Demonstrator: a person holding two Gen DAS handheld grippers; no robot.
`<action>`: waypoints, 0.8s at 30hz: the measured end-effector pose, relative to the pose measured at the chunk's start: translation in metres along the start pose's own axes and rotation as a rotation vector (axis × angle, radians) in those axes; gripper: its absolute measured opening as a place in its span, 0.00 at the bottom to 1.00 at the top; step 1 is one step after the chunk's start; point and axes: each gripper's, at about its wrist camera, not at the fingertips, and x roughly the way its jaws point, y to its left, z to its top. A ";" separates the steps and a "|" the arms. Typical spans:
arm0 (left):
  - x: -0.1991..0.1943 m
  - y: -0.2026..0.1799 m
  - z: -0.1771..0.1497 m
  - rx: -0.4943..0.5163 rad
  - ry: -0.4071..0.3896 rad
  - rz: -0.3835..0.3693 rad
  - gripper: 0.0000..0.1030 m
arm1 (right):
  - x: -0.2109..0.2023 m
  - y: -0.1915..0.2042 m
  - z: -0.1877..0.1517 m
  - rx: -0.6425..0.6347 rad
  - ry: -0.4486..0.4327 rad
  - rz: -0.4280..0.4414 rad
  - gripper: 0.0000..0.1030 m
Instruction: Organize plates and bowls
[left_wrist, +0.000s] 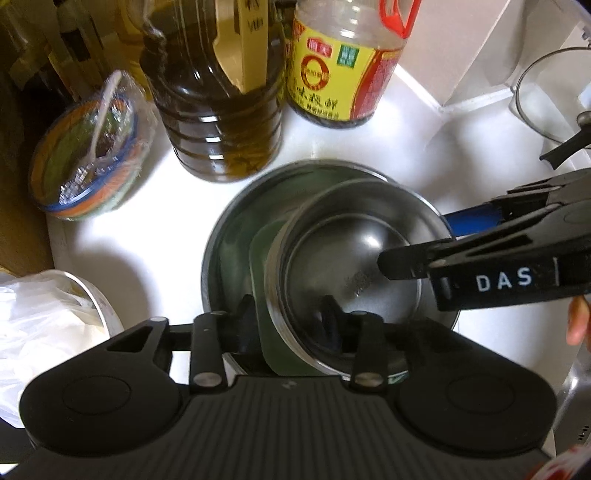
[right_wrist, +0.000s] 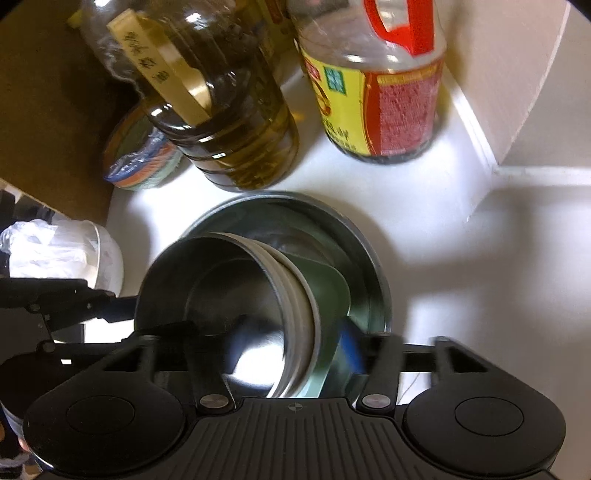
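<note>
A small steel bowl (left_wrist: 351, 266) sits tilted inside a larger steel basin (left_wrist: 236, 236) on the white counter (left_wrist: 140, 243), over a green plate (left_wrist: 258, 266). The left gripper (left_wrist: 288, 314) straddles the small bowl's near rim, seemingly gripping it. The right gripper (right_wrist: 280, 343) clamps the opposite rim, though blur obscures contact. An oil bottle (left_wrist: 218, 110) and a sauce bottle (left_wrist: 340, 66) stand behind.

Shiny brushed-metal small bowl (left_wrist: 354, 266) sits in a bigger glossy steel basin (left_wrist: 236, 236), counter (left_wrist: 147, 236) looks smooth glossy white, oil bottle (left_wrist: 218, 110) is clear ribbed plastic.
</note>
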 end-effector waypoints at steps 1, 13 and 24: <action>-0.003 0.000 -0.001 0.002 -0.012 0.007 0.37 | -0.003 0.001 -0.001 -0.002 -0.015 0.003 0.63; -0.072 -0.018 -0.042 0.023 -0.330 0.135 0.60 | -0.092 0.007 -0.061 -0.053 -0.427 0.040 0.73; -0.089 -0.034 -0.136 -0.002 -0.456 0.287 0.75 | -0.092 0.021 -0.180 -0.072 -0.561 -0.021 0.80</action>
